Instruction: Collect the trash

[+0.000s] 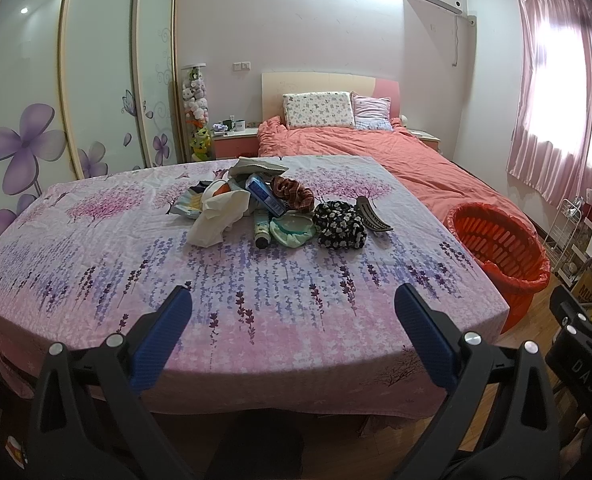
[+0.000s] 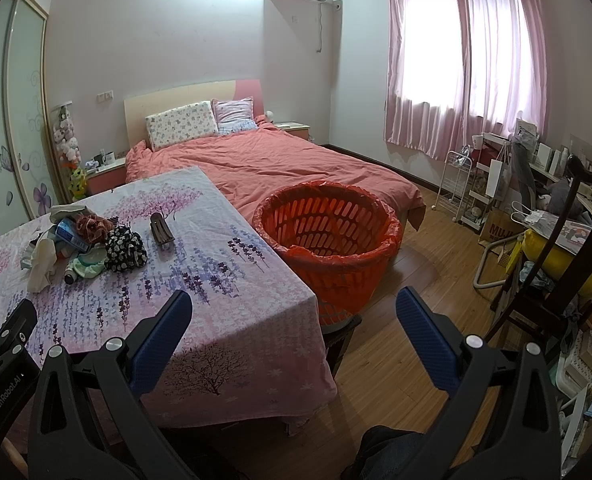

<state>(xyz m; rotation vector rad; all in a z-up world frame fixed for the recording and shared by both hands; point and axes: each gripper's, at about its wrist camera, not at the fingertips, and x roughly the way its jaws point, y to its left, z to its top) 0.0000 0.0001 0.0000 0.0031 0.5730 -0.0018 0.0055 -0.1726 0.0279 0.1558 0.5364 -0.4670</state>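
Since nothing is picked up yet, both tongs wait at near edge of table, well apart from pile.
Left gripper point(image 1: 294, 334): wide open, holds nothing, points straight at pile.
Right gripper point(image 2: 294, 336): wide open, holds nothing, points toward basket.
Trash pile point(image 1: 272, 204) sits in middle of flowery tablecloth point(image 1: 136, 280): white crumpled bag point(image 1: 220, 212), blue packet point(image 1: 264, 194), tube point(image 1: 261, 228), mixed with hair clip point(image 1: 372, 214).
Red basket point(image 2: 327, 236) with red liner stands just beside table's right edge, so drop is short.
Likely first step: reach for pile.
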